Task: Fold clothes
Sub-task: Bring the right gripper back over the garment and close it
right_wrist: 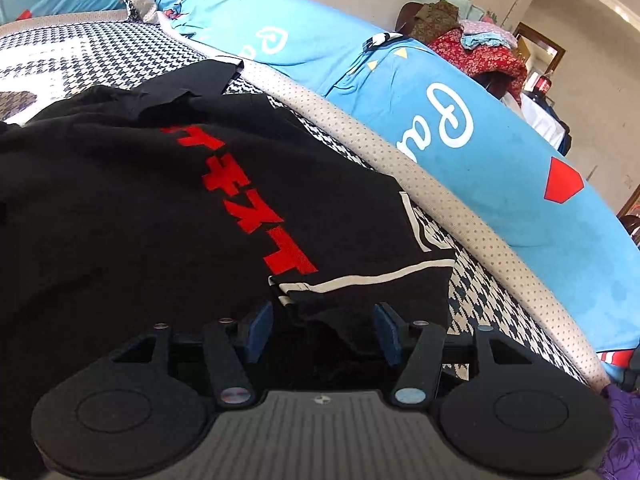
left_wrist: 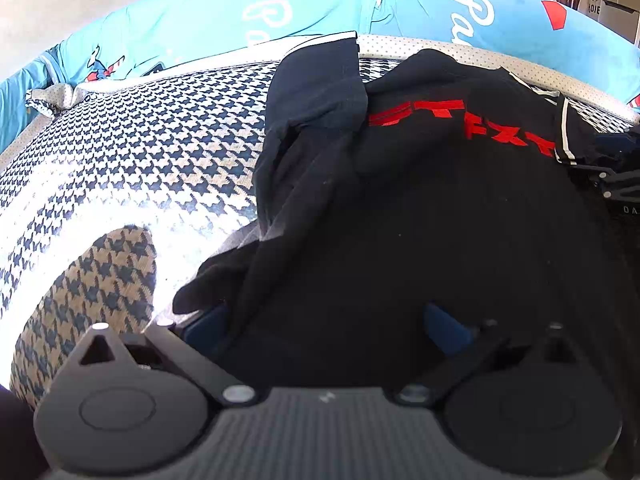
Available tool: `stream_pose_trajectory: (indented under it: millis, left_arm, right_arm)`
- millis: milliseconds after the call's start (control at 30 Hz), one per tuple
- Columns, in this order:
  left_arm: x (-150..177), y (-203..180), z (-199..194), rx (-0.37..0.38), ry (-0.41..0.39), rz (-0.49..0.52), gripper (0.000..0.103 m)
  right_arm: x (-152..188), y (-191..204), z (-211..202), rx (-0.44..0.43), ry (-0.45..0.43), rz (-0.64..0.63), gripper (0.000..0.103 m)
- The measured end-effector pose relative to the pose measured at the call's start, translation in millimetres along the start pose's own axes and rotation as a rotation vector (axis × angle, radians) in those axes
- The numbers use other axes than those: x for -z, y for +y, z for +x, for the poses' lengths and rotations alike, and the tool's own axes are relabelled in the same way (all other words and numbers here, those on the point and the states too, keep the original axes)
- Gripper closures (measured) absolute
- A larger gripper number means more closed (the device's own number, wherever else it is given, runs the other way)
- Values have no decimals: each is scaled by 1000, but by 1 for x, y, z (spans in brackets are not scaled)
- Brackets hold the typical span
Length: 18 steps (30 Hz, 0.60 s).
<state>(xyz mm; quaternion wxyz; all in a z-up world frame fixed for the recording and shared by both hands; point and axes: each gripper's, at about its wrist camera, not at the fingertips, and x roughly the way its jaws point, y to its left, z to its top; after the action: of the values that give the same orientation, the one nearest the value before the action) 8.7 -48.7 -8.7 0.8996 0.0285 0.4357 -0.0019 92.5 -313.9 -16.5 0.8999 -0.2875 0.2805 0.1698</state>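
A black T-shirt with red lettering and white-striped sleeve cuffs lies crumpled on a houndstooth bed cover. My left gripper is open, with the shirt's near edge draped between and over its blue pads. The shirt also shows in the right wrist view. My right gripper is open, its blue pads on either side of the bunched fabric below the striped sleeve cuff. The right gripper also shows at the right edge of the left wrist view.
Light blue pillows with white lettering line the far side of the bed behind a dotted beige edge. A pile of clothes sits beyond them. Purple fabric lies at the lower right. The houndstooth cover stretches left.
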Motion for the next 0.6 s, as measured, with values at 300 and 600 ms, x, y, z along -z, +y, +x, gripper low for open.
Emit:
stream_pose_trajectory:
  millis: [300, 600]
  left_arm:
    - [0, 0, 0, 0, 0, -1, 0]
    - [0, -1, 0, -7, -2, -4, 0]
  right_arm:
    - [-6, -17, 9, -46, 18, 156, 85]
    - [-11, -37, 0, -23, -18, 294, 98]
